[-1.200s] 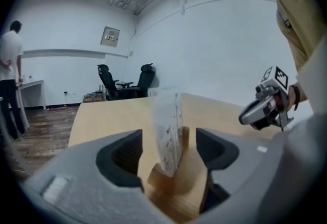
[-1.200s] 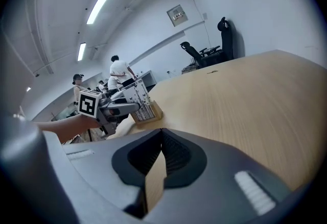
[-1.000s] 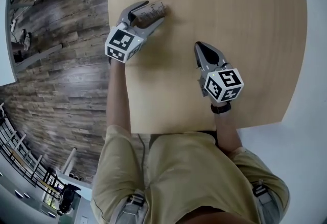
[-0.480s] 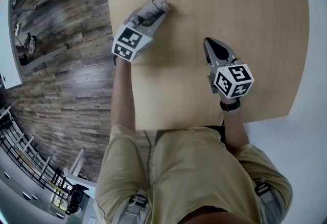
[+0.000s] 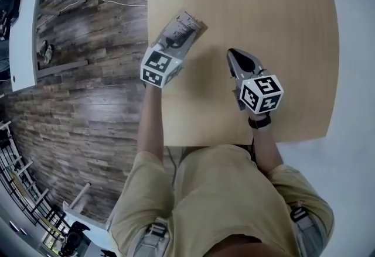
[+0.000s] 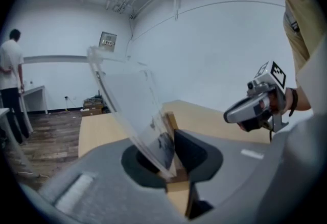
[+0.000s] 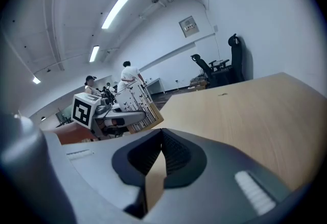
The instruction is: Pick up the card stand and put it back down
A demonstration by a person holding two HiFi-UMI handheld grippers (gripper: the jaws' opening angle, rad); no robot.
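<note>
Over the left edge of the tabletop (image 5: 281,45), holding the card stand (image 5: 188,23) in the left tongs (image 5: 174,42), pads pressing from both sides on its small wooden base (image 6: 171,124). Leaning the clear panel (image 6: 127,100) up and away to the left in the left gripper view, and showing printed bars and small marks across its face in the right gripper view. Probably lifting it just clear of the wood, though finding no plain gap under the base in any view. Setting the left tongs narrow, closed only as far as the base allows, with the marker cube (image 5: 159,67) facing up at the wrist end.

Hovering the right tongs (image 5: 237,58) low over the middle of the tabletop, well apart from the card stand, tips drawn together and gripping nothing, with only bare wood showing below them in the right gripper view. Pointing both tongs away from the body, toward the far edge. Wearing a dark wristband (image 5: 258,123) on the right wrist.

Standing beside a dark plank floor (image 5: 88,103) on the left, with a white desk (image 5: 26,33) further out. Catching a person in a white top (image 6: 9,72) at the far left of the left gripper view, back turned.
</note>
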